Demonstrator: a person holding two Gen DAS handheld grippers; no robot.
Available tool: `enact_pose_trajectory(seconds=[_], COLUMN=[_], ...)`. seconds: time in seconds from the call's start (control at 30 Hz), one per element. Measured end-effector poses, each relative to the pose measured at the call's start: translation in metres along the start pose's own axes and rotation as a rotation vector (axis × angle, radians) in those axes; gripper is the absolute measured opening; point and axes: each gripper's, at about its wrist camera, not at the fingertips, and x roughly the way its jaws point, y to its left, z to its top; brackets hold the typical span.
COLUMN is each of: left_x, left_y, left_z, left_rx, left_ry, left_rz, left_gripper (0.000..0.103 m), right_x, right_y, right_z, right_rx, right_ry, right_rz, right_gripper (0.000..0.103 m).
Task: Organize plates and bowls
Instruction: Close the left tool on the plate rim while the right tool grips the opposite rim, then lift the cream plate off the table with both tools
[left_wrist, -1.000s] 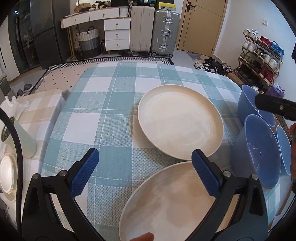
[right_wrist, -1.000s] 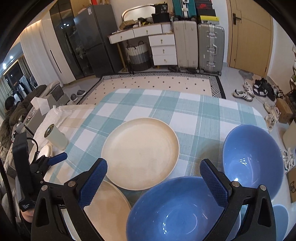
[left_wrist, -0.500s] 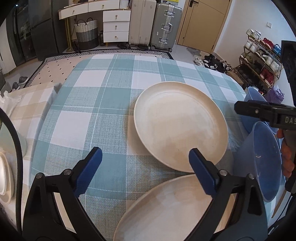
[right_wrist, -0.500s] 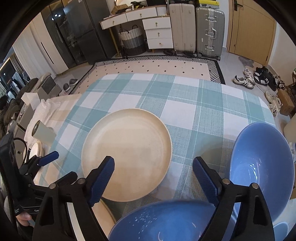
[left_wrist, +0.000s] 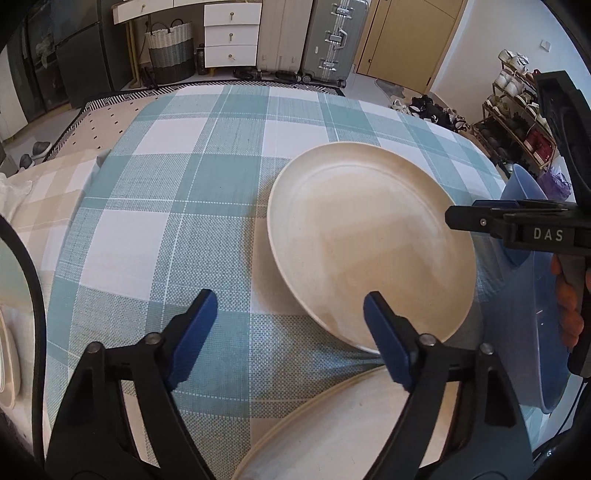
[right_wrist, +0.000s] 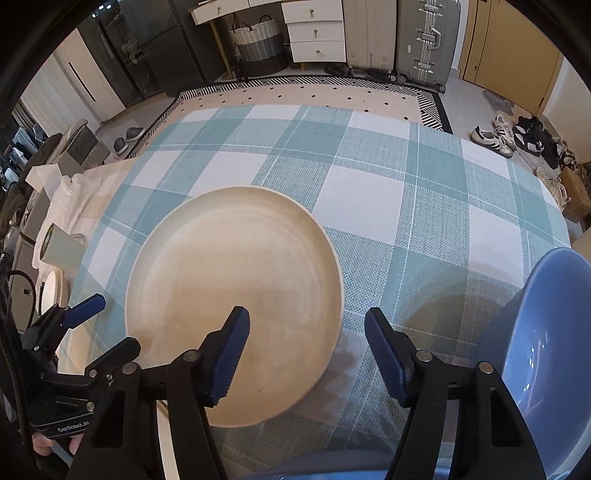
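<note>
Left tongs (left_wrist: 288, 330) closing, empty; right tongs (right_wrist: 308, 350) body lettered "DAS".

We see a woven cloth (left_wrist: 177, 206) in teal-and-white check, its coarse weave matt under the dishes. On it the cream plate (right_wrist: 232, 295) looks matt and faintly speckled, while the blue bowl (right_wrist: 546, 350) right of that plate is glossy, catching small highlights. The pads (right_wrist: 229, 354) look like ribbed blue rubber on matt black plastic arms.
</note>
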Motion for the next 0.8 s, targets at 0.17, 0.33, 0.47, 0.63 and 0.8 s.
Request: enact_pose_trajectory(seconds=[0.17,0.33,0.47,0.63,0.8], left_x=[0.010,0.016,0.017,0.017,0.015], left_y=[-0.002,-0.008,-0.013,-0.018,-0.019], left_z=[0.000,0.001,0.001,0.001,0.001], left_rx=[0.005,0.032,0.047,0.063,0.075], left_ry=[0.027,0.043,0.042,0.041,0.033], left_rz=[-0.012,-0.001,-0.005,0.007,0.014], left_gripper=[0.060,0.039,0.031,0.026,0.026], right_x=[0.011,0.016,0.019,0.020,0.020], right_y=[-0.001,-0.002,-0.003,-0.003,-0.003], right_z=[0.001,0.002,0.001,0.001,0.000], right_rx=[-0.004,-0.011,-0.016,-0.025,-0.032], right_ry=[0.023,0.037,0.042,0.041,0.033], right_rz=[-0.007,-0.016,-0.027,-0.043,-0.054], right_gripper=[0.052,0.040,0.033,0.026,0.023])
